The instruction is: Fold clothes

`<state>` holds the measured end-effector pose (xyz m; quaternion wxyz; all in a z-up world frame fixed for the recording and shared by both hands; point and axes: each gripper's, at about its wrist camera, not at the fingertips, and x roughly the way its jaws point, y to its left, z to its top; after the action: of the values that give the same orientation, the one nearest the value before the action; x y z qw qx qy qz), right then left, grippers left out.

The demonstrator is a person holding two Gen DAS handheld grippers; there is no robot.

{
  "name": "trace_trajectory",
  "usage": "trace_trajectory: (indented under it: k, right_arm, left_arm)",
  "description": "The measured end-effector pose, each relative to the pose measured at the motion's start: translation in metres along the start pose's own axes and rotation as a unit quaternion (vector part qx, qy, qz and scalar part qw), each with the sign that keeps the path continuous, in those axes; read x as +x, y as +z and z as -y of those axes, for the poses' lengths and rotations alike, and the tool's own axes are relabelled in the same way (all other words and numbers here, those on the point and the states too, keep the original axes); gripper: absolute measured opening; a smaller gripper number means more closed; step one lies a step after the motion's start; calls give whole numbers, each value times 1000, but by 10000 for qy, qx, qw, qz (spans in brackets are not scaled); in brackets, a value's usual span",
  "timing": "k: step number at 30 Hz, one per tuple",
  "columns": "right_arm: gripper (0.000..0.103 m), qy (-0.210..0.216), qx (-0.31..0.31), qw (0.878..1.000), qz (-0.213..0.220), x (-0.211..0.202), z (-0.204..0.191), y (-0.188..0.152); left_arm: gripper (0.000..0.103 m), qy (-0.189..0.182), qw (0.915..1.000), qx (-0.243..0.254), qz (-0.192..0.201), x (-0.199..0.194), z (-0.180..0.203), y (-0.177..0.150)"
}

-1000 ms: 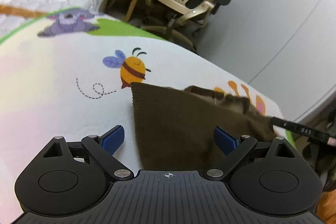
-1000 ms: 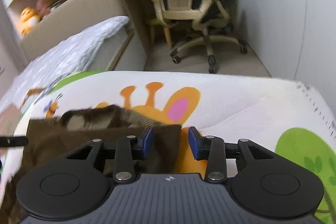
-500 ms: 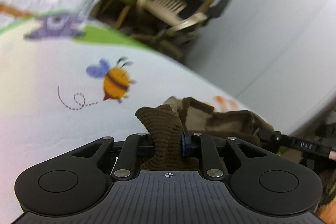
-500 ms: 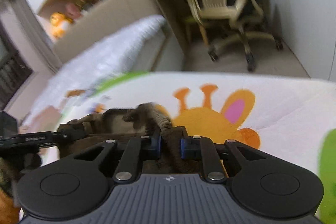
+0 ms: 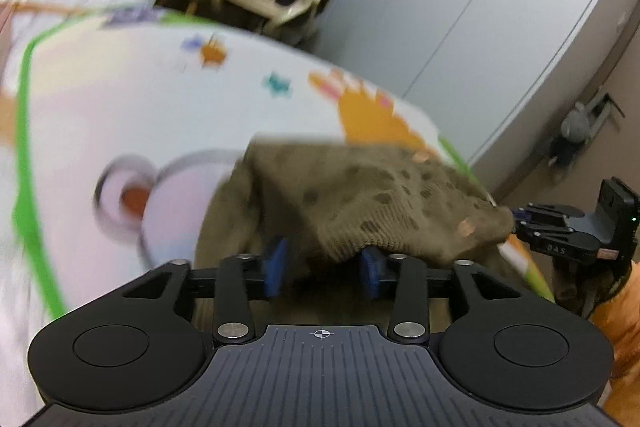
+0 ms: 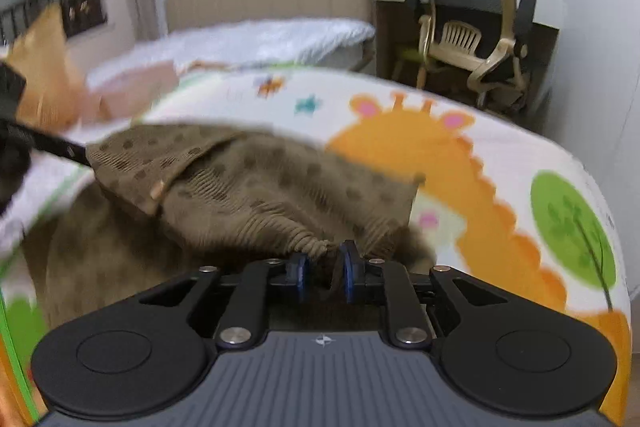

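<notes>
A brown knitted garment [image 5: 360, 195] with darker dots hangs lifted over the cartoon-print play mat [image 5: 120, 107]. In the left wrist view my left gripper [image 5: 323, 265] has its jaws opening. The garment's ribbed edge drapes across the gap and over the right pad, and the blue pads [image 5: 276, 263] stand apart from it. In the right wrist view my right gripper [image 6: 323, 271] pinches a bunched fold of the garment [image 6: 256, 187], with its jaws starting to open. Each gripper shows at the edge of the other's view, at a corner of the cloth: right gripper [image 5: 520, 223], left gripper [image 6: 76, 151].
The mat [image 6: 500, 179] ends at a rounded edge on the right. Beyond it stand a beige office chair [image 6: 476, 43] and a desk. A white quilted bed [image 6: 260, 39] with a headboard lies behind. An orange cloth [image 6: 44, 75] is at the far left, and a grey wall [image 5: 460, 7] is on the right.
Both grippers shut on the garment's edge, then swept back across the mat and lifted it. The left jaws have since spread apart. Both views are blurred by fast motion.
</notes>
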<state>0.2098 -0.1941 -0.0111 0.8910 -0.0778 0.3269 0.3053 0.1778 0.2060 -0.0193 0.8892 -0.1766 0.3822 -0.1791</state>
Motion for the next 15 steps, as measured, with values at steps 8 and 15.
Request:
trace_trajectory:
  k: [8, 15]
  right_arm:
    - [61, 323, 876, 9955, 151, -37, 32, -16]
    - [67, 499, 2462, 9670, 430, -9, 69, -20]
  left_arm:
    - [91, -632, 9926, -943, 426, -25, -22, -10]
    - [92, -663, 9886, -1322, 280, 35, -20, -3]
